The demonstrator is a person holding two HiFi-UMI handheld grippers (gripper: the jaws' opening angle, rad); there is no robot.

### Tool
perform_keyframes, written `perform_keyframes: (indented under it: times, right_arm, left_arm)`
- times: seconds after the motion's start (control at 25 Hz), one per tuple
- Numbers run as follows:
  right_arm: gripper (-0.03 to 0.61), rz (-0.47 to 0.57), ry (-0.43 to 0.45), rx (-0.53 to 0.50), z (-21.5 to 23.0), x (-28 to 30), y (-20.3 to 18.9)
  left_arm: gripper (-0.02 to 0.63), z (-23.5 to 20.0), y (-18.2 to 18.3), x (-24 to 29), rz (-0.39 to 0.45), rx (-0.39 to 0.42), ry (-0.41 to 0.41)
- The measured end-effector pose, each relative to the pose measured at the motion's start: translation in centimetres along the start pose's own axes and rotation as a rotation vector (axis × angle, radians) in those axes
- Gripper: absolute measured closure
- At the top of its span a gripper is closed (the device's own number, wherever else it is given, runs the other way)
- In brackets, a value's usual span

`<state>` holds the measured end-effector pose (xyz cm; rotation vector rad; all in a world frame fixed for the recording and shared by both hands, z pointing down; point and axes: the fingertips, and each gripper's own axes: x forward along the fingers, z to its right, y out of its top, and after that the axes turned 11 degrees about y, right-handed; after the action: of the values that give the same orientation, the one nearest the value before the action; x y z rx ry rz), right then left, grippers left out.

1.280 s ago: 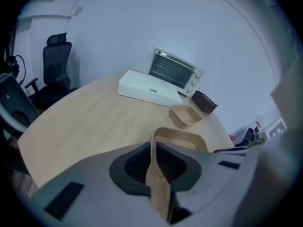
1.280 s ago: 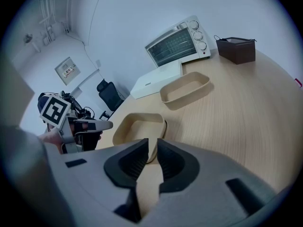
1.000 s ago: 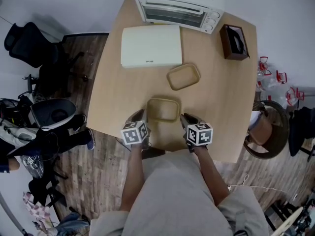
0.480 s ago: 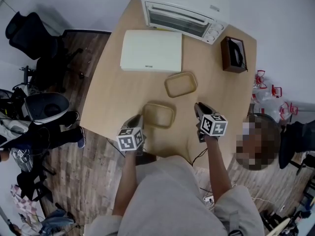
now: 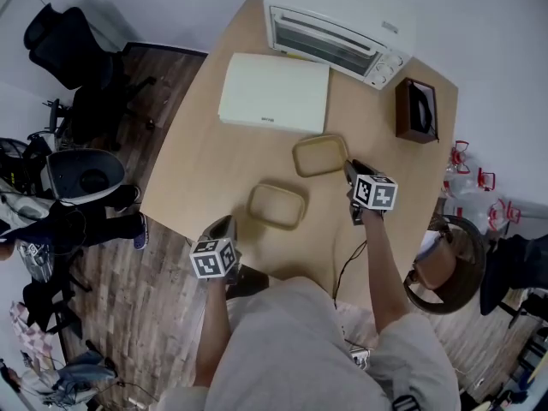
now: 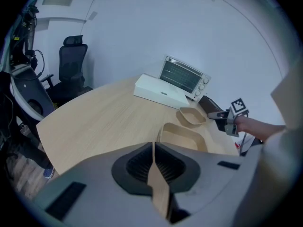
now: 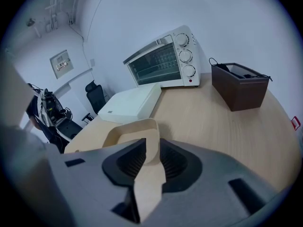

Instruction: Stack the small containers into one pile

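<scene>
Right gripper is at the right end of the far container. In the right gripper view the jaws are pinched down on the near corner of that container's tan wall, and the wall fills the gap between the black pads. Can't tell whether the container is lifted or still resting on the table. Left gripper is back at the near table edge, well apart from both containers. In its own view the jaws are fully together, pads meeting in a thin line, nothing in them. Near container sits upright on the table ahead of the left gripper, untouched; in the left gripper view it lies just past the jaw tips, with the far container behind it. The two containers are side by side on a diagonal, close but not touching, not stacked. Behind them there's a flat white box, then a toaster oven at the far edge, and a dark brown box at the far right corner. An office chair stands on the floor off to the left.
</scene>
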<state>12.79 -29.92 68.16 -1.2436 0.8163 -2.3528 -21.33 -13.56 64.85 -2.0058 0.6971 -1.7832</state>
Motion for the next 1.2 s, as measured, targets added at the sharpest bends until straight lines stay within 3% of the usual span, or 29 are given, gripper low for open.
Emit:
perform_keyframes:
  times: [0.68, 0.8, 1.2]
  right_arm:
    - [0.5, -0.101, -0.005, 0.002, 2.1, 4.7, 0.5]
    - [0.549, -0.09, -0.026, 0.015, 2.5, 4.5, 0.2]
    - [0.552, -0.012, -0.025, 0.103, 1.4, 2.9, 0.1]
  left_arm:
    - [0.607, -1.8, -1.6, -1.9, 0.021, -0.063, 0.028]
    - [0.607, -2.1, -1.5, -2.2, 0.031, -0.063, 0.029]
    - [0.607, -2.3, -1.2, -2.4, 0.052, -0.08, 0.01]
